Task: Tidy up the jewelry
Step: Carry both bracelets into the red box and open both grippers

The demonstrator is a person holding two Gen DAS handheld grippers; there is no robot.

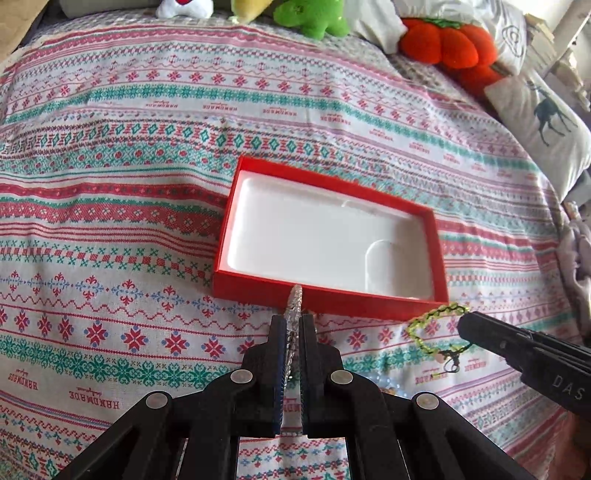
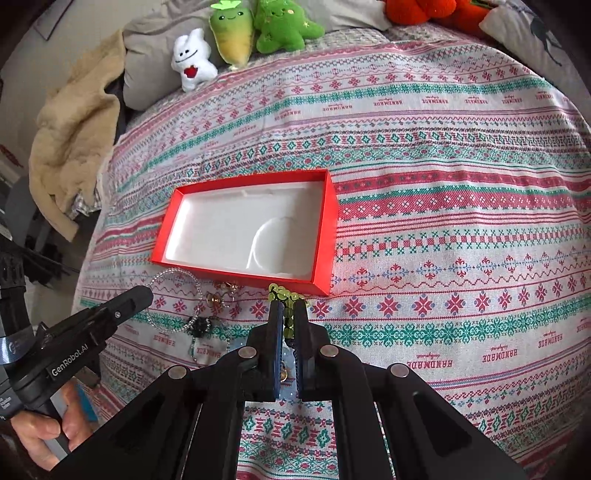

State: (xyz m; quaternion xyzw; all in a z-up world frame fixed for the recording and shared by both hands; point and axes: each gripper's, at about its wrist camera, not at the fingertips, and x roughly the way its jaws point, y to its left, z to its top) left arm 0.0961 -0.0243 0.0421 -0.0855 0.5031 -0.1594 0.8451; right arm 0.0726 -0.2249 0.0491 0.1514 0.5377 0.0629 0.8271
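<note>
An open red box (image 1: 236, 206) with a white moulded insert lies on the patterned bedspread; it also shows in the right wrist view (image 2: 328, 229). My left gripper (image 1: 293, 321) is shut on a clear beaded bracelet (image 1: 295, 299), just in front of the box's near wall. My right gripper (image 2: 288, 308) is shut on a yellow-green beaded bracelet (image 2: 279, 291), near the box's near right corner. In the left wrist view that bracelet (image 1: 424, 325) hangs as a loop from the right gripper (image 1: 465, 321). The clear bracelet (image 2: 173, 275) loops from the left gripper (image 2: 147, 291).
More jewelry lies on the spread near the box: a small gold piece (image 2: 218, 297) and a dark beaded piece (image 2: 199, 326). Plush toys (image 2: 236, 33) and an orange plush (image 1: 450, 44) line the far edge. A deer pillow (image 1: 543, 122) sits at the right.
</note>
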